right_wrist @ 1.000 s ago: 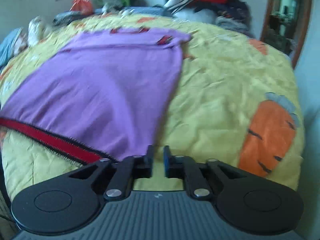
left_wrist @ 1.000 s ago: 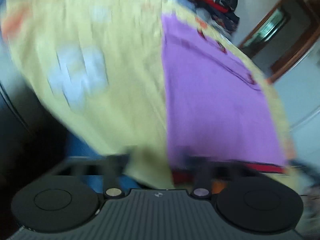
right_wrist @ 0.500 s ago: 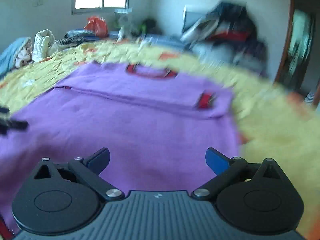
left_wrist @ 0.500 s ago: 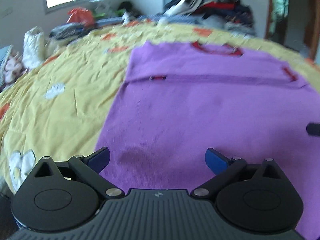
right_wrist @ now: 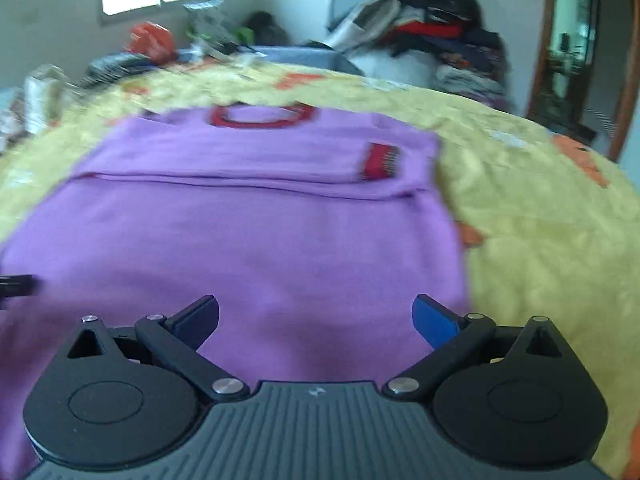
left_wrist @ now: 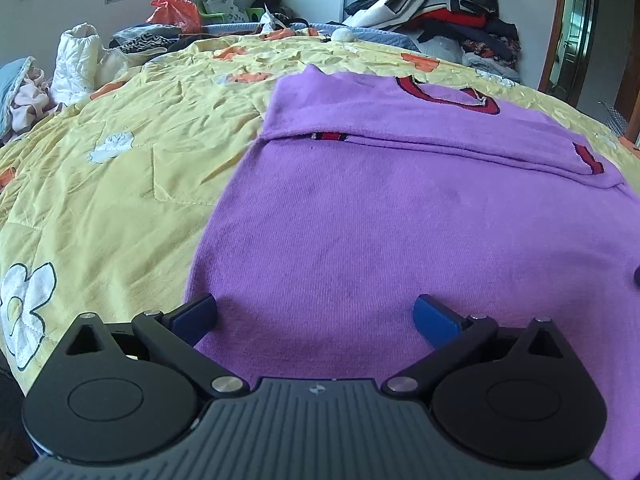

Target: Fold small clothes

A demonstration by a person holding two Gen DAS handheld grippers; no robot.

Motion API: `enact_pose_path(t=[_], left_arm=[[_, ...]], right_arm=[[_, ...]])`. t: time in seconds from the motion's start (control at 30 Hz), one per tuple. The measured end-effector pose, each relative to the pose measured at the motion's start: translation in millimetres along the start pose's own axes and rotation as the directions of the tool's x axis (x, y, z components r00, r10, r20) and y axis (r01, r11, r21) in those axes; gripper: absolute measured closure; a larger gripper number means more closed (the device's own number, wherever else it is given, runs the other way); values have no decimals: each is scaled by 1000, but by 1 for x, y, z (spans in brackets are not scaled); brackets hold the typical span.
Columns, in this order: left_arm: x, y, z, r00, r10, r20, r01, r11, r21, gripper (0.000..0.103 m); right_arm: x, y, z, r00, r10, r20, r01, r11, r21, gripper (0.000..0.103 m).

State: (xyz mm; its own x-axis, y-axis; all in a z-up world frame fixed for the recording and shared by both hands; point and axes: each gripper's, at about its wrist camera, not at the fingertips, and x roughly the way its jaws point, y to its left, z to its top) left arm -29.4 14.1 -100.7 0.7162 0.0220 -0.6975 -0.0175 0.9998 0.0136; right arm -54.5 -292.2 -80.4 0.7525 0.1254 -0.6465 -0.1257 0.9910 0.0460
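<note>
A purple sweater [left_wrist: 400,216] with red neck and cuff trim lies flat on the yellow bedspread [left_wrist: 120,176], both sleeves folded across its chest. My left gripper [left_wrist: 316,316] hovers open over the sweater's near left part, nothing between its blue pads. In the right wrist view the same sweater [right_wrist: 256,224] fills the middle, and my right gripper [right_wrist: 316,316] stands open above its near right part, holding nothing. A dark tip of the left gripper [right_wrist: 16,285] shows at the left edge of that view.
A heap of clothes [left_wrist: 448,12] is piled at the far side of the bed by the wall. White and orange bags [left_wrist: 80,60] sit at the far left under a window. A wooden door frame [left_wrist: 560,32] stands at the right.
Both grippers swung from the sweater's side edges to its near end, facing the collar. The right gripper went from nearly shut to wide open, and the left one spread fully.
</note>
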Motion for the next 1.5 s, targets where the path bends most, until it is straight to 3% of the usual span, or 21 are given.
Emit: enact_pose_path(t=[0.13, 0.17, 0.27, 0.6, 0.7, 0.77, 0.83, 0.9, 0.93, 1.03, 1.23, 1.33, 1.5], left_arm=[[0, 0, 0, 1000, -3, -2, 3, 1000, 2, 0], [0, 0, 0, 1000, -4, -3, 5, 1000, 2, 0], [-3, 0, -2, 1000, -9, -4, 9, 1000, 5, 0], [-4, 0, -5, 1000, -14, 5, 14, 1000, 10, 0], [-4, 0, -5, 1000, -13, 8, 13, 1000, 8, 0], [-5, 0, -6, 1000, -12, 11, 11, 1000, 6, 0], [-4, 0, -6, 1000, -14, 10, 14, 1000, 9, 0], [-5, 0, -6, 1000, -15, 9, 15, 1000, 12, 0], [-5, 0, -6, 1000, -17, 10, 17, 1000, 13, 0], [-5, 0, -6, 1000, -21, 11, 21, 1000, 13, 0], [-5, 0, -6, 1000, -21, 12, 21, 1000, 13, 0], [-5, 0, -6, 1000, -20, 13, 20, 1000, 12, 0], [-6, 0, -7, 1000, -17, 14, 17, 1000, 10, 0]], right_arm=[[9, 34, -16, 996, -4, -88, -2, 997, -73, 0], [2, 35, -23, 998, -12, -61, 8, 997, -79, 0], [-14, 29, -36, 997, -8, -79, 5, 999, -43, 0], [-71, 12, -83, 997, 3, -81, -9, 997, -81, 0], [-81, 12, -82, 994, 9, -105, -17, 997, -73, 0], [-85, 14, -74, 998, -2, -70, 0, 1000, -24, 0], [-87, 16, -68, 999, 34, -9, -33, 997, 64, 0], [-77, 23, -67, 999, 41, -23, -39, 995, 87, 0], [-68, 26, -70, 998, 23, -64, -17, 996, 85, 0], [-70, 40, -84, 997, -56, -55, 53, 997, -54, 0], [-102, 19, -108, 995, -16, -94, 10, 998, -63, 0], [-109, 10, -102, 989, 1, -151, -10, 998, -60, 0], [-107, 9, -83, 999, -31, -42, 31, 999, -7, 0]])
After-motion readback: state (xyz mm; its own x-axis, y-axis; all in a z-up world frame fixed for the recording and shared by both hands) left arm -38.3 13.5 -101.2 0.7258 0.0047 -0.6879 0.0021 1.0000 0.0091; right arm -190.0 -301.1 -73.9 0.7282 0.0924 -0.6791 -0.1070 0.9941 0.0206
